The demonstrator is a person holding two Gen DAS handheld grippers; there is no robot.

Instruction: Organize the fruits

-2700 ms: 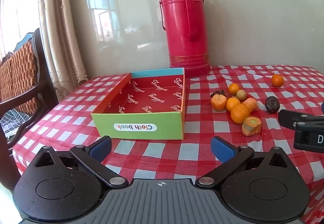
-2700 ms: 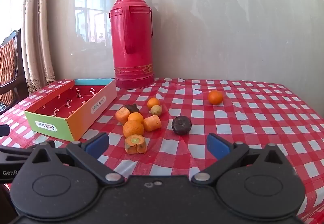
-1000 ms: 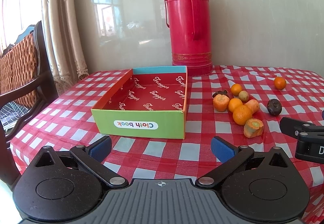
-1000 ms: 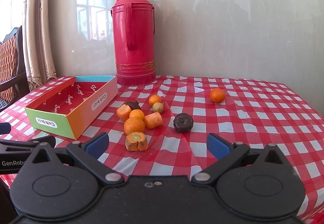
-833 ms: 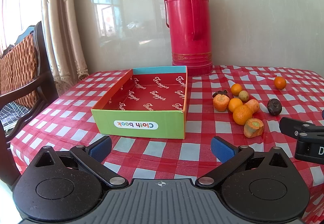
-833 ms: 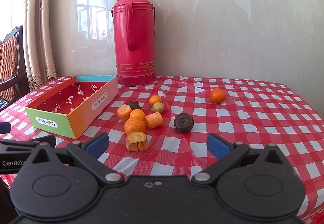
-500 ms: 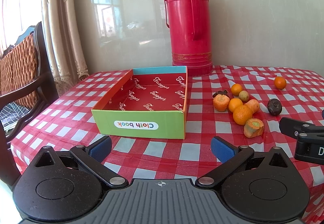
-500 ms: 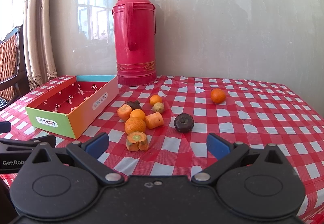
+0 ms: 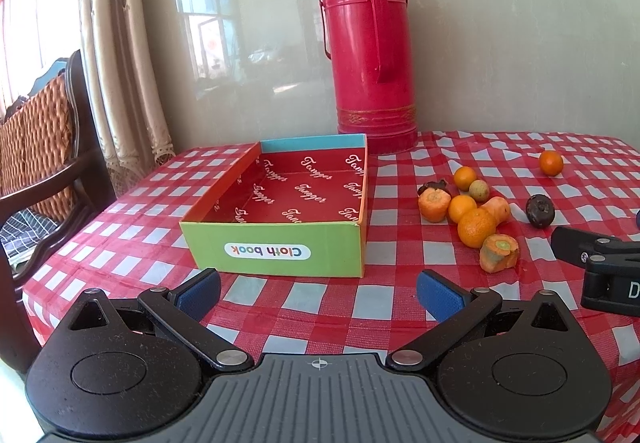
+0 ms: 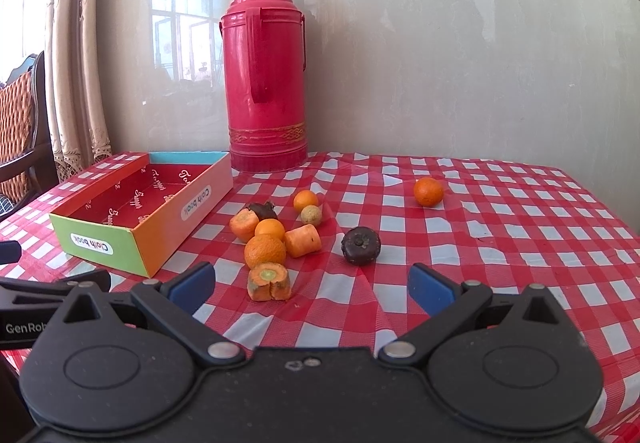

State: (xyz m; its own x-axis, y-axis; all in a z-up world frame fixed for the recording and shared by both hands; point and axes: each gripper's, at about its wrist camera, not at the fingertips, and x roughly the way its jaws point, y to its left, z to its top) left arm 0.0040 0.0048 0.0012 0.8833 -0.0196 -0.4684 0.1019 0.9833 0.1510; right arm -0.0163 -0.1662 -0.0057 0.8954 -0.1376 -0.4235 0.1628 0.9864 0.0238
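Note:
An empty open box (image 9: 280, 251) with a green front and red lining sits on the checked tablecloth; it also shows in the right wrist view (image 10: 100, 239). A cluster of oranges (image 10: 265, 251), carrot pieces (image 10: 269, 282) and a small greenish fruit (image 10: 311, 215) lies right of it. A dark mangosteen (image 10: 361, 245) sits apart, and a lone orange (image 10: 428, 191) lies farther back. My left gripper (image 9: 318, 293) is open and empty in front of the box. My right gripper (image 10: 311, 285) is open and empty just short of the front carrot piece.
A tall red thermos (image 9: 372, 71) stands at the back against the wall, behind the box. A wooden chair (image 9: 44, 147) and curtain are off the table's left edge. The right gripper's body (image 9: 600, 267) shows at the left view's right edge.
Both grippers have drifted only slightly; the views have shifted a little since 2.7 s ago. Nothing was grasped and no fruit moved.

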